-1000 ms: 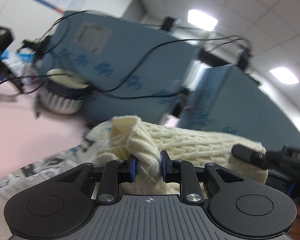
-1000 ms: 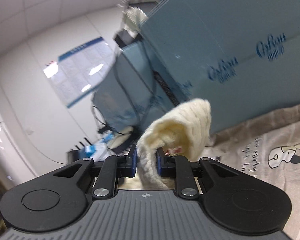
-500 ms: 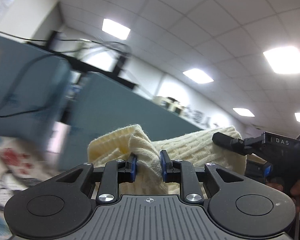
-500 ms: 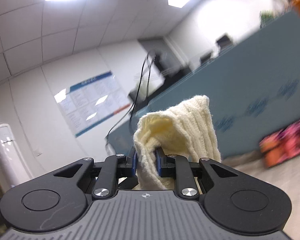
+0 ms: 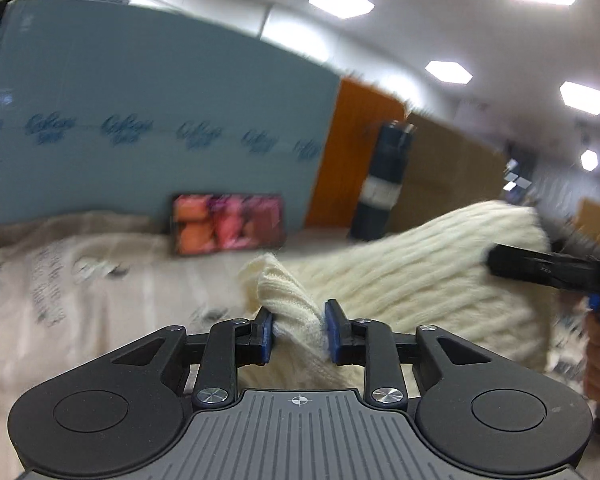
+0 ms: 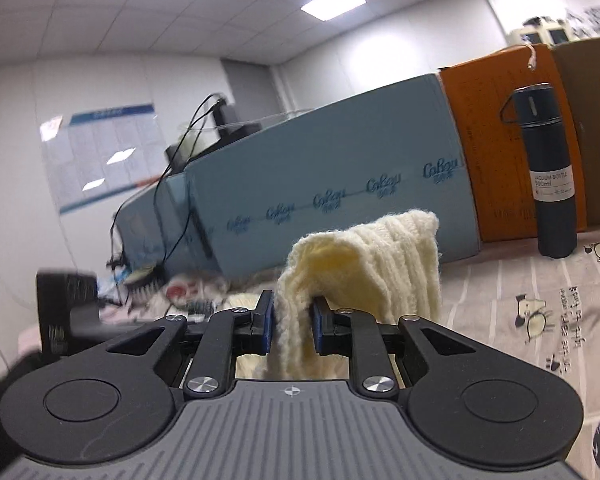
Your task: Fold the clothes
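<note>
A cream cable-knit sweater (image 5: 412, 280) hangs between my two grippers above a beige printed cloth (image 5: 100, 280) on the table. My left gripper (image 5: 298, 330) is shut on one bunched edge of the sweater. My right gripper (image 6: 293, 326) is shut on another edge of the sweater (image 6: 380, 264), which drapes over its fingers. The right gripper's black body also shows at the right of the left wrist view (image 5: 548, 266), against the sweater's far end. The lower part of the sweater is hidden behind the gripper bodies.
A blue foam board (image 6: 340, 184) and an orange board (image 6: 496, 136) stand along the table's back. A dark vacuum bottle (image 6: 548, 176) stands upright by them. A colourful box (image 5: 226, 228) lies at the board's foot. Cables, a brush and clutter (image 6: 148, 280) sit at the left.
Both grippers have swung down from facing the ceiling toward the table, still holding the sweater. The cloth, bottle and boards have come into view.
</note>
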